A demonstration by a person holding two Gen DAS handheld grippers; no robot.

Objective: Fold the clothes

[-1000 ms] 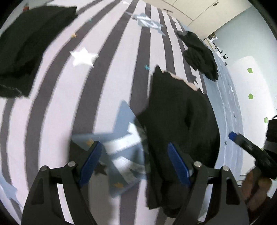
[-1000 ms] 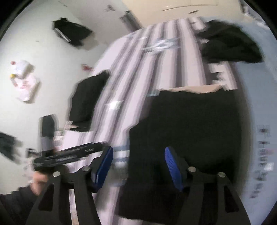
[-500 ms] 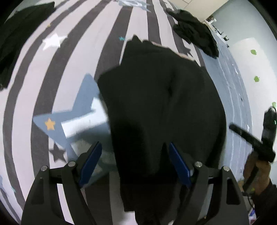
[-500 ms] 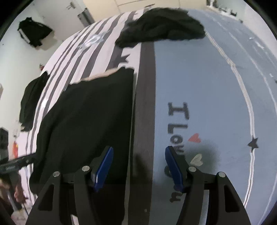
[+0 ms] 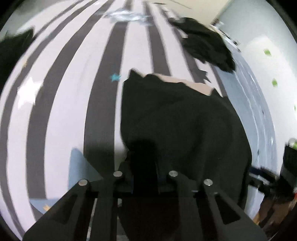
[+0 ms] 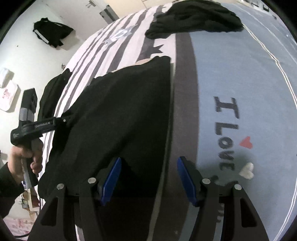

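A black garment (image 5: 182, 126) lies spread on the striped bed cover (image 5: 61, 103), with a beige lining showing at its far edge. My left gripper (image 5: 144, 166) is shut on the near left edge of this garment; its pads are hidden by the dark cloth. In the right wrist view the same garment (image 6: 118, 111) fills the middle. My right gripper (image 6: 148, 178) is open, its blue pads (image 6: 111, 179) astride the garment's near right edge. The left gripper (image 6: 61, 120) also shows there, at the garment's left edge.
A crumpled black garment (image 5: 206, 44) lies at the far right of the bed, also seen in the right wrist view (image 6: 193, 16). Another dark garment (image 6: 50, 96) lies at the bed's left edge. The grey-blue part of the cover (image 6: 241, 92) carries printed lettering.
My left gripper has closed on the garment's near left edge. My right gripper stays open and has settled over the garment's near right edge.
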